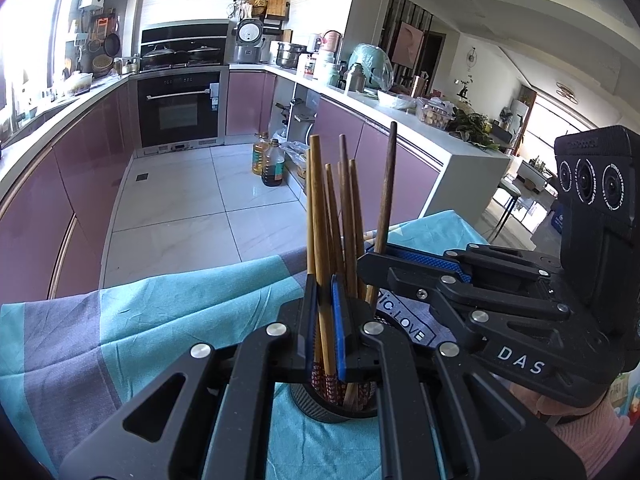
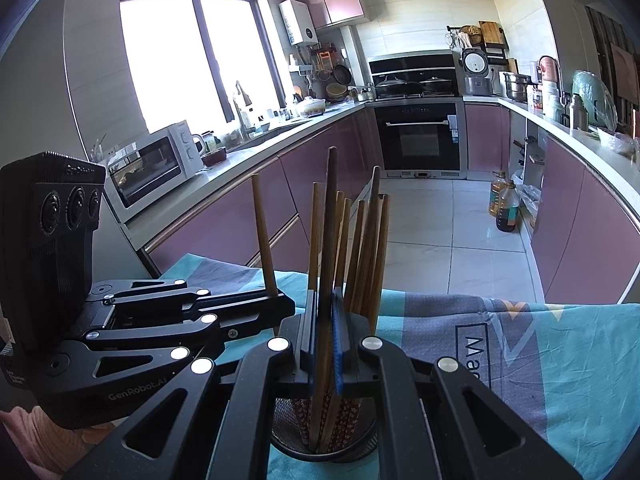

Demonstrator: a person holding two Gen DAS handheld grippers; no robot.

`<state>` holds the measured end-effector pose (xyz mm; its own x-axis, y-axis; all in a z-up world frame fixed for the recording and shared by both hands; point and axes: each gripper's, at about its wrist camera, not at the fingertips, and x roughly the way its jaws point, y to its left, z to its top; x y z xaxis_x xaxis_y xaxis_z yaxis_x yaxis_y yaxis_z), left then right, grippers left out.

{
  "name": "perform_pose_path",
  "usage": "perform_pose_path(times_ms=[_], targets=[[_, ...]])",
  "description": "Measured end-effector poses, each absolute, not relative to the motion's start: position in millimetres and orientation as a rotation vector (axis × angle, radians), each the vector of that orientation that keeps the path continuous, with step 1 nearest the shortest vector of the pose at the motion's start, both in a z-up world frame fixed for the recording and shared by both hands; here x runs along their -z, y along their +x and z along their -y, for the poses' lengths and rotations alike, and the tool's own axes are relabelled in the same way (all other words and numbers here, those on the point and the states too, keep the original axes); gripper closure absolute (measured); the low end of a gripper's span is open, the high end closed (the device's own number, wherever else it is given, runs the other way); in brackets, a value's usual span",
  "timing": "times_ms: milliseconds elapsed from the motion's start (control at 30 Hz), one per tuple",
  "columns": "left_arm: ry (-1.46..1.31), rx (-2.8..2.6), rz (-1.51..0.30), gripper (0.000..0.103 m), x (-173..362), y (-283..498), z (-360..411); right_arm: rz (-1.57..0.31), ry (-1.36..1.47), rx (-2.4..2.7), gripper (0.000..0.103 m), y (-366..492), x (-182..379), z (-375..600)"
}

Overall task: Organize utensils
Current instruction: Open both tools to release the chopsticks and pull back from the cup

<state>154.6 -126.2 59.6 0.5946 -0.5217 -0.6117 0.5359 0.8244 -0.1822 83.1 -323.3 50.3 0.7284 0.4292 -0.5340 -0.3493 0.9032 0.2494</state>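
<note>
Left tool (image 1: 325,320): we keep it pinching a light wooden chopstick (image 1: 318,216), upright over the mesh holder (image 1: 332,404).
Mesh holder: stands on the teal cloth-covered surface (image 1: 160,320), between both tools, already holding chopsticks.
Right tool (image 2: 325,340): pinching a dark chopstick (image 2: 329,216) above the same holder.
Method: we judge lowering each stick vertically, tip inside the rim, before releasing prevents tipping.
</note>
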Motion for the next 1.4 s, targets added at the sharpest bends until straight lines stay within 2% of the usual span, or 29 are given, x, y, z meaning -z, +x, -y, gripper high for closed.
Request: perform_pose_path(times_ms=[667,767,867,933,967,1000,1067,1133,1167,1200,1233,1267,1300,1400], targets=[[0.003,0.626,-0.731,0.095,-43.6,169.6,123.3,-0.626,0.162,-0.424,0.097,89.8,-46.6,320.7],[-0.001,0.623,-0.718,0.09,-43.9,167.2,120.2,-0.625,0.164,-0.426,0.095,88.0,-45.7,321.3],[-0.001,0.592,-0.679,0.082,-44.9,159.7,114.0,-0.617,0.168,-0.42,0.095,80.9,-43.5,324.0],[-0.002,0.569,-0.644,0.071,-47.1,152.7,107.1,-0.609,0.166,-0.415,0.091,75.8,-42.6,325.2],[-0.003,0.547,-0.624,0.066,-47.9,148.2,102.4,-0.602,0.166,-0.407,0.084,72.6,-42.2,326.1],[0.0,0.519,-0.602,0.058,-48.3,143.1,98.0,-0.594,0.165,-0.399,0.076,69.4,-41.7,326.7],[0.002,0.473,-0.565,0.049,-49.8,133.2,88.8,-0.577,0.158,-0.378,0.071,62.2,-40.3,327.8],[0.002,0.42,-0.523,0.031,-52.2,121.9,76.8,-0.558,0.152,-0.36,0.066,55.7,-39.5,328.1],[-0.001,0.396,-0.504,0.028,-53.9,117.2,72.2,-0.542,0.145,-0.345,0.057,50.8,-39.1,327.6],[-0.004,0.365,-0.481,0.019,-55.2,111.2,66.7,-0.529,0.136,-0.331,0.047,46.5,-38.9,326.8],[-0.004,0.346,-0.466,0.012,-56.1,106.7,61.9,-0.513,0.119,-0.315,0.043,40.9,-38.6,324.9],[-0.007,0.319,-0.446,0.009,-57.1,100.8,56.3,-0.5,0.107,-0.303,0.039,36.0,-38.4,323.1],[-0.011,0.297,-0.427,0.006,-57.7,95.1,51.2,-0.487,0.094,-0.29,0.03,31.2,-38.2,321.2],[-0.01,0.245,-0.397,0.006,-58.1,80.1,40.4,-0.414,0.065,-0.242,0.006,14.5,-40.7,317.1]])
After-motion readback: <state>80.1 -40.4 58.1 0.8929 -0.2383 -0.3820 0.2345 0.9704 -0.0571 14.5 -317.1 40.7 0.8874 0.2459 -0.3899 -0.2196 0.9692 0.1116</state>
